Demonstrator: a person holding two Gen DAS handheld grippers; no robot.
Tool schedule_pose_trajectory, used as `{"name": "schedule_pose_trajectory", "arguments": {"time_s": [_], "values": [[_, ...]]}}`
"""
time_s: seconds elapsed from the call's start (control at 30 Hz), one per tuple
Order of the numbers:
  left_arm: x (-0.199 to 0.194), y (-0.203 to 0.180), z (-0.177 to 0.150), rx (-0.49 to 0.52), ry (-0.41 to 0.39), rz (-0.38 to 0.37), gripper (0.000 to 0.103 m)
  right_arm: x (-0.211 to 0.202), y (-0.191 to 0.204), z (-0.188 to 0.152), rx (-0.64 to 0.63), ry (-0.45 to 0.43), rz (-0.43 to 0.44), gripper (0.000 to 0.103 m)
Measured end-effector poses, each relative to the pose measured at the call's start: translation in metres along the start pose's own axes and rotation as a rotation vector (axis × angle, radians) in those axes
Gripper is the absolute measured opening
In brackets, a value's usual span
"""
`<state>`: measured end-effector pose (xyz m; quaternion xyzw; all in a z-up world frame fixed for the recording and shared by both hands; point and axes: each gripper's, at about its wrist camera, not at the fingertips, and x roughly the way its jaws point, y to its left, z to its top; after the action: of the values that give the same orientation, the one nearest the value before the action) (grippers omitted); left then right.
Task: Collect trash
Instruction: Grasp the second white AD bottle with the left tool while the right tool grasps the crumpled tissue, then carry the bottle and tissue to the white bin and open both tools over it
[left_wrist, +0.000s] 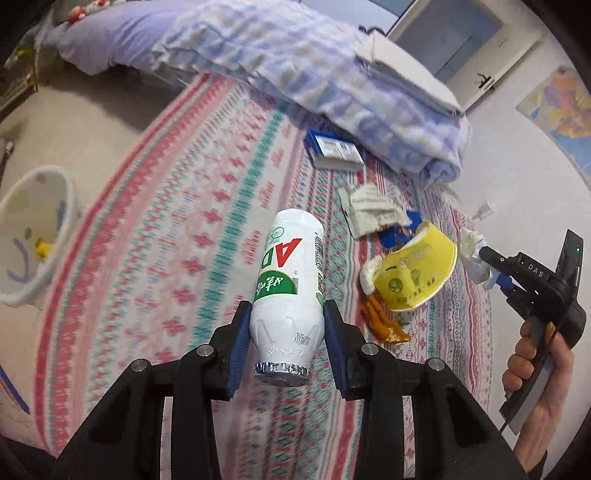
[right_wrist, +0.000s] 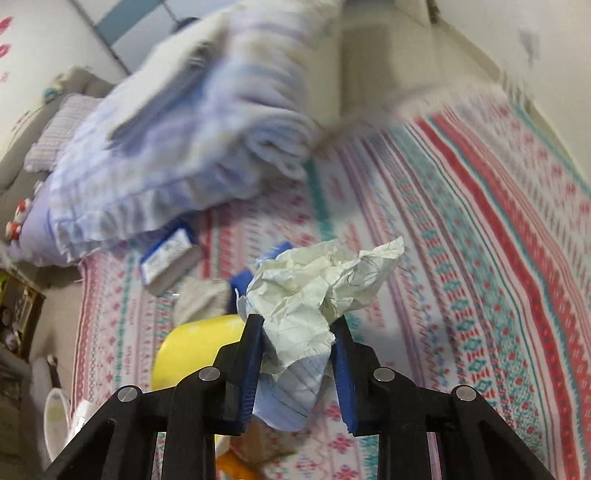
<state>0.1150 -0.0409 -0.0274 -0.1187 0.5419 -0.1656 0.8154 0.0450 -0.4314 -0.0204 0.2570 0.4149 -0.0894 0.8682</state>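
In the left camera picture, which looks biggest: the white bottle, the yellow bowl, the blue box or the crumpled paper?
1. Bottle, though it is nearest the camera.
2. Yellow bowl.
3. Blue box.
4. Crumpled paper, partly hidden by the right gripper.

Bottle (left_wrist: 286, 280) sits btwn left gripper (left_wrist: 286, 314) fingers, over bed (left_wrist: 166, 229). Bowl (left_wrist: 417, 273) lies right of bottle; wrapper (left_wrist: 369, 214) behind bowl; blanket (left_wrist: 314, 85) at far end. Bin (left_wrist: 33, 236) on floor, left of bed.

Patterned bed (left_wrist: 177, 206), white walls (left_wrist: 509, 147)
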Motion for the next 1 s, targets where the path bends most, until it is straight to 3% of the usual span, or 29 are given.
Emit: {"name": "schedule_pose_trajectory", "arguments": {"time_s": [0.33,0.6,1.0], "values": [[-0.042,0.052,0.003,-0.053,-0.045,0.0,0.04,-0.029,0.041,-0.012,-0.034,-0.108,0.034,0.032],[-0.076,0.107,0.0,-0.087,-0.082,0.039,0.04,-0.017,0.102,-0.039,-0.17,-0.076,0.093,0.032],[-0.097,0.24,-0.003,-0.38,-0.138,0.055,0.04,0.02,0.195,-0.097,-0.391,0.023,0.188,0.032]]}}
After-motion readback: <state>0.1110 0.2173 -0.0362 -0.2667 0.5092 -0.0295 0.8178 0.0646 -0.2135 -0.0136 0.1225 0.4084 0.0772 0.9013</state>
